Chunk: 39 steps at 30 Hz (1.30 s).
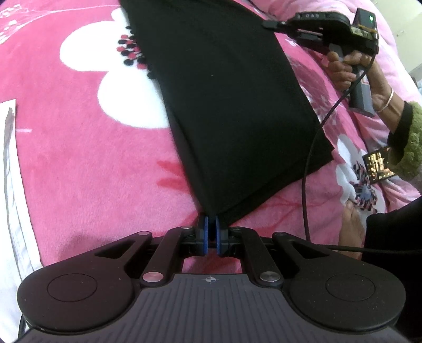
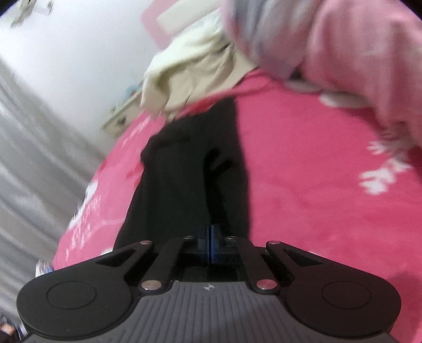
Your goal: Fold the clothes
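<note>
Corner of black garment pinched between pads of left tool, jaws clamped on cloth. Garment stretches ahead, flat on pink bed blanket. Far right of left tool, right tool closed over far edge; whether it holds cloth unclear. Advice: keep both corners taut, lift together, fold evenly.

The left gripper sits at lower centre of its view, blue pads pinched together on a cloth corner. At upper right, a hand grips the right gripper, jaws closed.
</note>
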Each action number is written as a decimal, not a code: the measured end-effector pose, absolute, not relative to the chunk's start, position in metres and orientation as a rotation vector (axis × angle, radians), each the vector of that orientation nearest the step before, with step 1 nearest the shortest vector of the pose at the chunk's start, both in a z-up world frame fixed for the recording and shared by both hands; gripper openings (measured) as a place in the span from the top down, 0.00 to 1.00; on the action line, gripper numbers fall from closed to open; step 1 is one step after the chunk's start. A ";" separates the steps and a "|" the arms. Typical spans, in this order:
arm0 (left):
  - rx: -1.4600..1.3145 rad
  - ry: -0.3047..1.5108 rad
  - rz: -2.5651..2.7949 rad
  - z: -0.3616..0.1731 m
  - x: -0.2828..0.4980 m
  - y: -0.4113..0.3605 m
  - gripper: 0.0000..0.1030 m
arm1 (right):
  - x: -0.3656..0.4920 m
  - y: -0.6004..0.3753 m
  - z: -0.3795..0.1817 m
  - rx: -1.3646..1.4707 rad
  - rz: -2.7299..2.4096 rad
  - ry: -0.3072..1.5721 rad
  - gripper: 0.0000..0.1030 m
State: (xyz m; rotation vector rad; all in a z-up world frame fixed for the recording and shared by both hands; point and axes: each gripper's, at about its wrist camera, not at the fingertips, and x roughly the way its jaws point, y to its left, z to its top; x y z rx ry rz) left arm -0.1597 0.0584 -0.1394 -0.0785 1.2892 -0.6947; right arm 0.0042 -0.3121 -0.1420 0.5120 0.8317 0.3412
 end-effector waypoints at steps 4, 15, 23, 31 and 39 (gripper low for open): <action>-0.075 1.285 -0.696 -0.139 -0.160 0.058 0.96 | 0.000 -0.320 -0.150 0.494 0.280 0.832 0.99; -0.094 1.293 -0.703 -0.141 -0.157 0.060 0.96 | -0.037 -0.335 -0.132 0.487 0.286 0.838 0.95; -0.113 1.298 -0.708 -0.144 -0.156 0.060 0.95 | -0.110 -0.341 -0.141 0.584 0.347 1.049 0.89; -0.120 1.301 -0.700 -0.144 -0.156 0.059 0.93 | -0.121 -0.326 -0.139 0.542 0.376 1.022 0.87; -0.138 1.311 -0.700 -0.145 -0.154 0.060 0.93 | -0.125 -0.315 -0.148 0.448 0.373 1.027 0.93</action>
